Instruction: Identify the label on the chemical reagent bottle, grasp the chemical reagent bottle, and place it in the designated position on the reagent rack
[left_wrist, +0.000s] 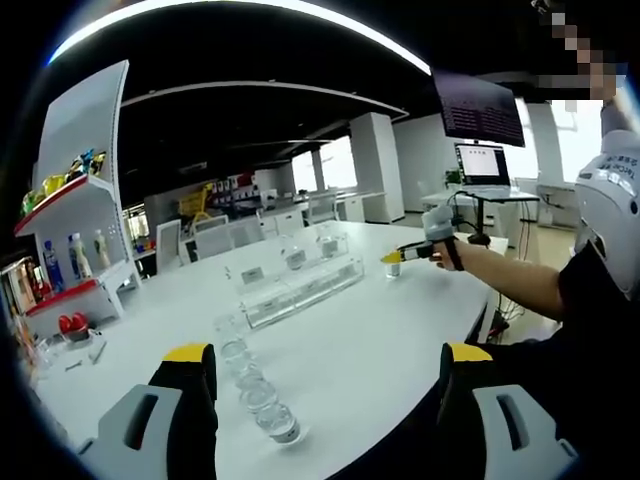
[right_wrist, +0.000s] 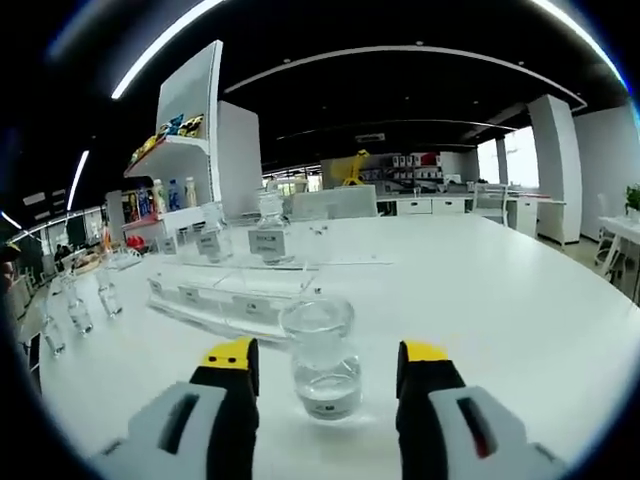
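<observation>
In the right gripper view, the right tool (right_wrist: 325, 385) sits low over the white table (right_wrist: 500, 300) with its yellow-tipped jaws spread, one on each side of a small clear glass bottle (right_wrist: 323, 362). The jaws flank the bottle without visibly pressing on it, so the tool is released, not gripping. The bottle stands upright, long axis vertical, wide mouth pointing up, with a pale label low on its front. It looks rigid, smooth and breakable, and probably light, though it may hold liquid. I would take it across the round body below the neck, with a gentle squeeze, and keep it level so nothing tips out.

Just beyond the bottle lies the clear plastic rack (right_wrist: 215, 295), running away to the left, with small label cards along its front and a few bottles already standing in it.

In the left gripper view, the left tool (left_wrist: 325, 375) hangs released above the near table edge, jaws wide apart and holding nothing. Between them a row of spare bottles (left_wrist: 255, 385) runs away across the table. Farther on is the rack, and beyond it to the right, the right tool at the end of the person's outstretched arm (left_wrist: 520, 285).
</observation>
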